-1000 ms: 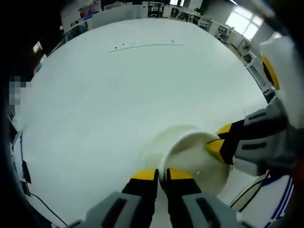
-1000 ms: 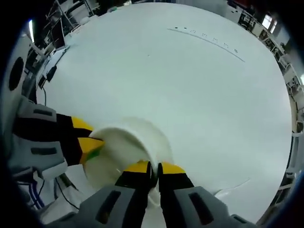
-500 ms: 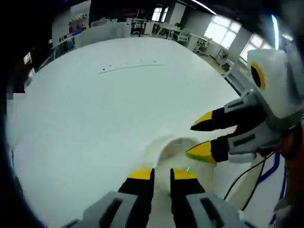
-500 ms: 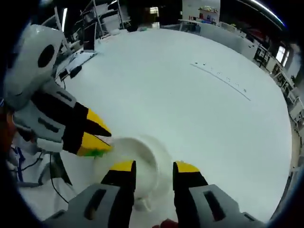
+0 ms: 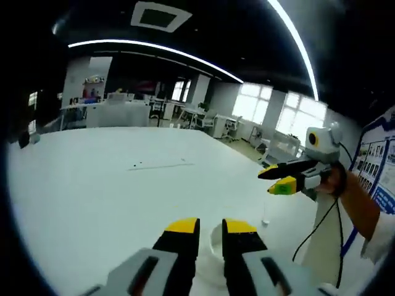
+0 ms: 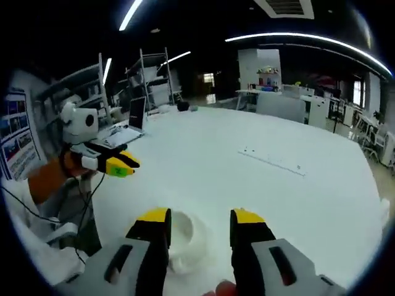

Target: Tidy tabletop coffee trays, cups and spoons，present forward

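While both tools hang above the tabletop, nothing is gripped in either.

Left gripper view:
- left tool [image 5: 210, 227]: jaws a small gap apart, nothing between them, so released; raised and looking along the tabletop [image 5: 92, 185] rather than down at it.
- cup [image 5: 217, 243]: white, sits on the tabletop just past the jaw tips, partly hidden by them; near the front edge. Handle side can't be read here.
- right tool [image 5: 276, 179]: comes in from the right, held by a hand in an orange sleeve, well apart from the cup; jaws look close together from this angle, gap unclear.
- small clear item [image 5: 265, 219]: on the tabletop right of the cup; too small to identify.

Right gripper view:
- right tool [image 6: 200, 217]: jaws spread wide, released, empty.
- cup [image 6: 179, 237]: low between the jaws, touching neither; upright on the tabletop [image 6: 278, 185].
- left tool [image 6: 120, 165]: off to the left, clear of the cup.
- why: my read is the cup is set where wanted and both tools stand clear so as not to knock it.
- trays, spoons: not made out on the tabletop here.
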A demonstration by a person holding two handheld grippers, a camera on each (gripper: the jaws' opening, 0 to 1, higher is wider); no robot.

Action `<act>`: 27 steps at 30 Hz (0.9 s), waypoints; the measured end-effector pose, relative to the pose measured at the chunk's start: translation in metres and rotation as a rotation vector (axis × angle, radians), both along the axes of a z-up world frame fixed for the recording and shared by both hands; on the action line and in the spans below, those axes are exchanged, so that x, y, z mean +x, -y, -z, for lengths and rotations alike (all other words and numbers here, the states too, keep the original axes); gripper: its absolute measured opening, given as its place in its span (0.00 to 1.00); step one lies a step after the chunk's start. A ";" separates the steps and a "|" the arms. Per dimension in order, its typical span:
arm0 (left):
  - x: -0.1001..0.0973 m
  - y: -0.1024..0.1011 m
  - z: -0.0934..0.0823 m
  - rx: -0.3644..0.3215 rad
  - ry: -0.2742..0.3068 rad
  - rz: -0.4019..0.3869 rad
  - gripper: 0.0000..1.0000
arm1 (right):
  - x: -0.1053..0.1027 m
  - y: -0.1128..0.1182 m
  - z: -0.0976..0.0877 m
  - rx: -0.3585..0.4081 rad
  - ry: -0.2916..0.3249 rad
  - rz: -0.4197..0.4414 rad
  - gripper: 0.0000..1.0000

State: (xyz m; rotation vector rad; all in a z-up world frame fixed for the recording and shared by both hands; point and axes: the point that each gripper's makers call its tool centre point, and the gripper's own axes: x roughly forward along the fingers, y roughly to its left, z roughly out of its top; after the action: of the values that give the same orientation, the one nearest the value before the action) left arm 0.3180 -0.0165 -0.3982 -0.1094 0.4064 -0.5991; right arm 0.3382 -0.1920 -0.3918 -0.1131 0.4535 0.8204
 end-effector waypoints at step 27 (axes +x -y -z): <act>-0.037 -0.141 -0.046 0.035 0.494 -0.281 0.17 | -0.071 0.159 -0.057 0.280 0.413 0.285 0.43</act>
State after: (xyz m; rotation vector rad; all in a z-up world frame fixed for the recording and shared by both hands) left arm 0.2813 0.1249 -0.3526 0.0179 -0.0788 -0.3243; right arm 0.2669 -0.3511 -0.3349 0.0426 -0.0378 0.5533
